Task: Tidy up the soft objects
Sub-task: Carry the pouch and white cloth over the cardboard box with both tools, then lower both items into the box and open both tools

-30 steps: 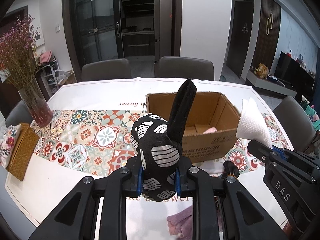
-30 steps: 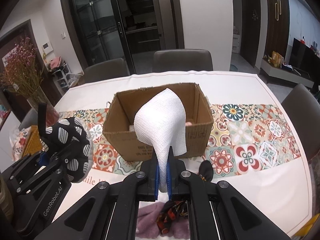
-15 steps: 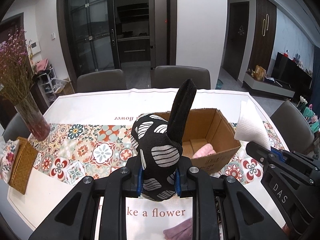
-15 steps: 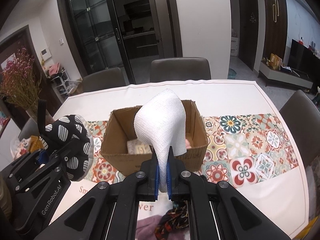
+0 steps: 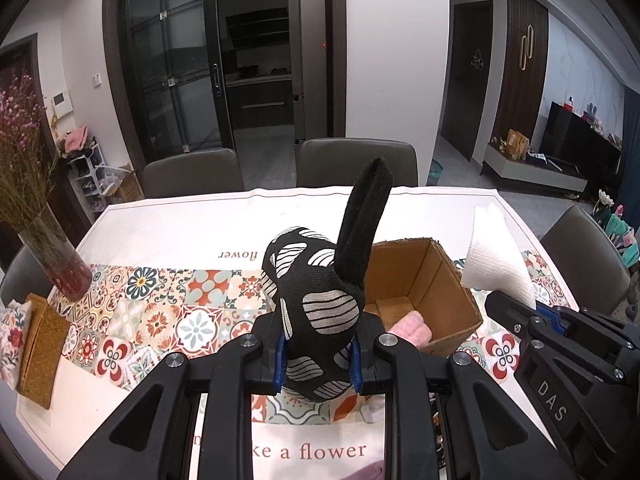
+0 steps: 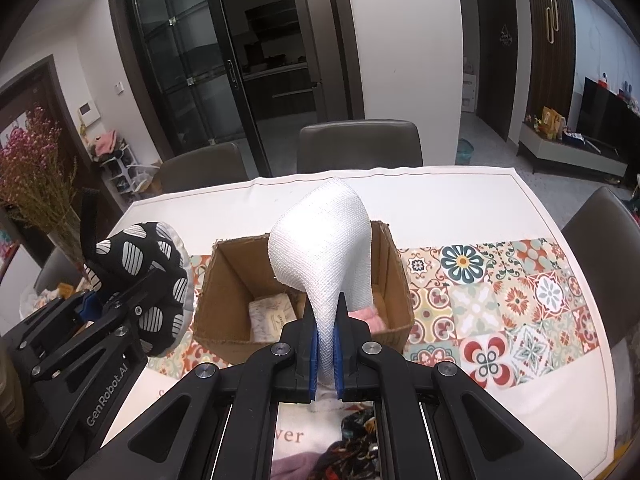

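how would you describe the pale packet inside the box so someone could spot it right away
On the tiled table runner stands an open cardboard box. On its floor, at the left, lies the pale packet, flat and rectangular. The only other thing seen in there is a pink fuzzy item at the right.

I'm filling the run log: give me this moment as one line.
left gripper: jaws shut on black patterned mitt | right gripper: jaws shut on white cloth | cardboard box: open, pink item inside | both loads held above table
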Action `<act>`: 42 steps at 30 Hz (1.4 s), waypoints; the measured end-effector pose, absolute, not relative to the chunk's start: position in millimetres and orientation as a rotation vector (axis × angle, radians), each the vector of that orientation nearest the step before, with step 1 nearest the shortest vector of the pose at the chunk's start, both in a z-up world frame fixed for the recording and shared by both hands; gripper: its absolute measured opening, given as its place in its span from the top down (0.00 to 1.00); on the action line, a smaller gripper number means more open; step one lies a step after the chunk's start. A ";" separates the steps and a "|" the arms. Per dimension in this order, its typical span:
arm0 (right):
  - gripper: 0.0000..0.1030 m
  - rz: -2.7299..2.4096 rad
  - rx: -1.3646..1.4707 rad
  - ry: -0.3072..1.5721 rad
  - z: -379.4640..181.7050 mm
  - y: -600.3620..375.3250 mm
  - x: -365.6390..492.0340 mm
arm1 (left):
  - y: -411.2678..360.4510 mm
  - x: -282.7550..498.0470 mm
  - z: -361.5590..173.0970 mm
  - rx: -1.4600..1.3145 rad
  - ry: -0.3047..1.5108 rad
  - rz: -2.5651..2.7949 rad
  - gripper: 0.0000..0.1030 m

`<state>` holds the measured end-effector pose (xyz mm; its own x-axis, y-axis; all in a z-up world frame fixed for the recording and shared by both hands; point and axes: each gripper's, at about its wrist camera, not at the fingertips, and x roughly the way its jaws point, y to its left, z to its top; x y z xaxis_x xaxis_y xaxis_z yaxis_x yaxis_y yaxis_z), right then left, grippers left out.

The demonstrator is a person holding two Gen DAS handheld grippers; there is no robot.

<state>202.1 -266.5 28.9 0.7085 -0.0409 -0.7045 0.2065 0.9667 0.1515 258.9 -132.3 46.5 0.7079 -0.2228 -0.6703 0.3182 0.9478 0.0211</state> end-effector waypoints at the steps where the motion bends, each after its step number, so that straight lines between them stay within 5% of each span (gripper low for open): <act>1: 0.93 -0.139 0.227 0.775 28.8 -267.5 205.5 | -134.1 262.5 46.3 0.140 0.727 -0.304 0.77; 42: 0.91 -0.089 0.280 0.984 -60.7 -291.1 297.9 | -180.2 361.3 -52.9 0.168 0.932 -0.352 0.72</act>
